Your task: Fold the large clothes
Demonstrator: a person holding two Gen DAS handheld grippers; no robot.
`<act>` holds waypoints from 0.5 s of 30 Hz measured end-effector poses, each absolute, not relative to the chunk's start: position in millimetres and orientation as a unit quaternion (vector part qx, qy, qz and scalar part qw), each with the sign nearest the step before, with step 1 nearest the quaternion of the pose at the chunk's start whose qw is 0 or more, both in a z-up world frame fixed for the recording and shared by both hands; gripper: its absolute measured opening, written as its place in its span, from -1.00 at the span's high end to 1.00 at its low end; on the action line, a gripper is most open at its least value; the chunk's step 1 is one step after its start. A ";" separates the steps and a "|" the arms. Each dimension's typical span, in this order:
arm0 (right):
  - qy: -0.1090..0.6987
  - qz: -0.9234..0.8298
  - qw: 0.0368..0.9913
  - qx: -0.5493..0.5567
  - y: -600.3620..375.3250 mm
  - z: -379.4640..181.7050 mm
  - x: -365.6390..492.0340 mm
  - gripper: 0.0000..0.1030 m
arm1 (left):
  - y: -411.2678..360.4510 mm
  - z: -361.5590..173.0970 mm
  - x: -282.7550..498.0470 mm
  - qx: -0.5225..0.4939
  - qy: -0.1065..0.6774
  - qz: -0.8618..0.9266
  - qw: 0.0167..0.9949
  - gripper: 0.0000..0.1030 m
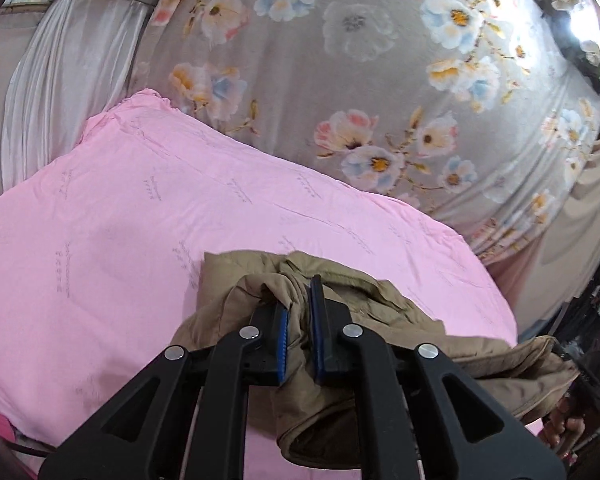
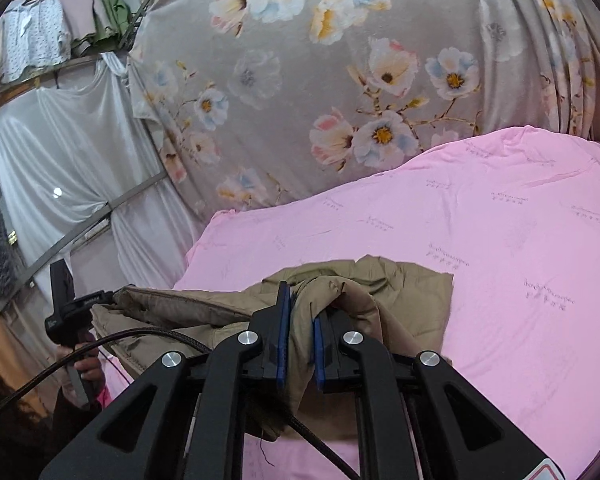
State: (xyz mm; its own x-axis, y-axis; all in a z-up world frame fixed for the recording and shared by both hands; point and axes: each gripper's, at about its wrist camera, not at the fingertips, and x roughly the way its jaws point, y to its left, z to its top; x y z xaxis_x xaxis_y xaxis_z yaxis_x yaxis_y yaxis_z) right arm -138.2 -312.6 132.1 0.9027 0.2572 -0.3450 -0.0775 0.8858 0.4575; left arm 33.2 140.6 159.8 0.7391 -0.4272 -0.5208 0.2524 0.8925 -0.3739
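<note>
A tan padded jacket (image 1: 384, 320) hangs between both grippers above a pink sheet (image 1: 100, 220). My left gripper (image 1: 300, 304) is shut on a bunched fold of the jacket, blue pads pinching the fabric. In the right wrist view the same jacket (image 2: 400, 292) stretches to the left, and my right gripper (image 2: 302, 312) is shut on another bunch of it. Part of the garment droops below the fingers toward the sheet. The left gripper's handle (image 2: 66, 312), held by a hand, shows at the left of the right wrist view.
The pink sheet (image 2: 500, 240) covers a bed. Behind it hangs a grey floral cloth (image 1: 360, 80) and a white curtain (image 2: 60, 160). Clothes hang on a rail (image 2: 60, 28) at upper left. A black cable (image 2: 140, 340) trails across the jacket's lower edge.
</note>
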 end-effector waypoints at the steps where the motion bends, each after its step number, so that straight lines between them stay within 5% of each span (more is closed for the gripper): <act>1: 0.200 0.080 0.951 0.224 -314.1 131.9 -125.4 0.83 | 134.2 156.7 49.0 -0.135 0.314 -0.177 0.923 0.82; 10: 0.196 0.058 0.944 0.259 -333.6 128.8 -55.9 0.54 | 98.8 118.5 146.8 -0.112 0.353 -0.126 0.920 0.77; 13: 0.185 0.070 0.938 0.284 -337.1 135.6 -55.2 0.29 | 91.8 99.2 173.8 -0.113 0.376 -0.106 0.914 0.75; 15: 0.153 0.072 0.947 0.274 -332.9 148.4 -68.8 -0.14 | 91.7 94.6 180.4 -0.118 0.384 -0.098 0.910 0.72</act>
State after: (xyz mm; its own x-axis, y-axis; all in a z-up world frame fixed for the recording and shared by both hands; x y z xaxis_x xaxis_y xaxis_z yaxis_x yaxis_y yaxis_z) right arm -68.8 -332.9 148.4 0.9431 0.2193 -0.2498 -0.0517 0.8391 0.5415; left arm 180.4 91.7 94.6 0.6855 -0.2688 -0.6766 0.0875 0.9530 -0.2901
